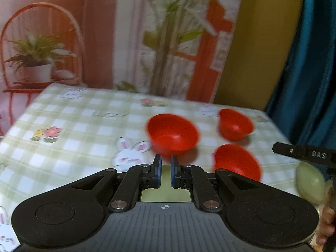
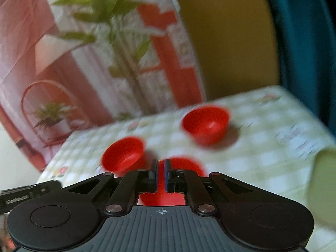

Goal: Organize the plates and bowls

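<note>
Three red bowls stand apart on the checked tablecloth. In the left wrist view one bowl [image 1: 173, 134] is just beyond my left gripper [image 1: 166, 168], another [image 1: 235, 124] is far right and a third [image 1: 237, 162] near right. A pale green plate [image 1: 309, 184] shows at the right edge beside the right gripper's black body. In the right wrist view my right gripper [image 2: 160, 173] hangs over the nearest bowl [image 2: 184, 166]; the others are left [image 2: 124, 154] and far right [image 2: 206, 124]. Both grippers' jaws stand nearly closed with a narrow gap and hold nothing.
The table [image 1: 73, 121] has a green checked cloth with rabbit and flower prints. A printed backdrop with plants [image 1: 163, 42] stands behind it. A blue curtain [image 1: 310, 73] hangs at the right. A pale green blurred shape [image 2: 323, 187] is at the right edge of the right wrist view.
</note>
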`<action>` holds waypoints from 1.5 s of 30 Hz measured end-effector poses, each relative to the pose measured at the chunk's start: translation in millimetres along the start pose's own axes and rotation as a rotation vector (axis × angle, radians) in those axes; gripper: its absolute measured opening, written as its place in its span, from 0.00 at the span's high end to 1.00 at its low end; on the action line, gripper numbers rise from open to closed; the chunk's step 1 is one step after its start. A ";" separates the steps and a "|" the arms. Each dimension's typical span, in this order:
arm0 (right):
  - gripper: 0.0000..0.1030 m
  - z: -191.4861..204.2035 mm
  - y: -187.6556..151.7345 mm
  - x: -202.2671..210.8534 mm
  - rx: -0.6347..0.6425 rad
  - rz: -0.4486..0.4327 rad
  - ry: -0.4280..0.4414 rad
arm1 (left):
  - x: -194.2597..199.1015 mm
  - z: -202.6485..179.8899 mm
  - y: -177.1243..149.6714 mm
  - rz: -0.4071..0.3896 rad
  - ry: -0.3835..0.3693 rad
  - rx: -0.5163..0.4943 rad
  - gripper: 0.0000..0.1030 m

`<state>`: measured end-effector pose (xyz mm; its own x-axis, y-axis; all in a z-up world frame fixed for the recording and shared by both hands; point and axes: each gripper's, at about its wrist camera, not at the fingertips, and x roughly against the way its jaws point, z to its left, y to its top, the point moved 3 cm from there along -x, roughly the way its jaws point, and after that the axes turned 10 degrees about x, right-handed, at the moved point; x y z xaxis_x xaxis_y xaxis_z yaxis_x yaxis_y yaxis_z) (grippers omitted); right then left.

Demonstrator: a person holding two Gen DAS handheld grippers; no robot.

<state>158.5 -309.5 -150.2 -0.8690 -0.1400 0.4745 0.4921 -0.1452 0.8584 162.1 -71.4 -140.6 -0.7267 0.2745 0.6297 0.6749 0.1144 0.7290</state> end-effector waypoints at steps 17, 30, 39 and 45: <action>0.91 -174.5 -34.2 42.7 0.000 -0.006 -0.397 | -62.4 -182.9 -48.6 0.085 -0.297 -0.197 0.70; 0.86 -246.4 -89.5 48.7 -0.083 0.096 -0.544 | -120.8 -269.7 -113.3 0.259 -0.443 -0.273 0.66; 0.86 -262.6 -99.7 30.3 -0.097 0.120 -0.547 | -144.6 -280.9 -130.6 0.321 -0.464 -0.285 0.62; 0.86 -262.9 -107.4 23.9 -0.119 0.134 -0.521 | -152.4 -283.6 -138.6 0.367 -0.469 -0.300 0.63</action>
<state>98.4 -554.7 -282.3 -0.6940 0.3341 0.6377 0.5761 -0.2736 0.7703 143.1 -399.9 -261.4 -0.2785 0.6387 0.7173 0.7538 -0.3174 0.5753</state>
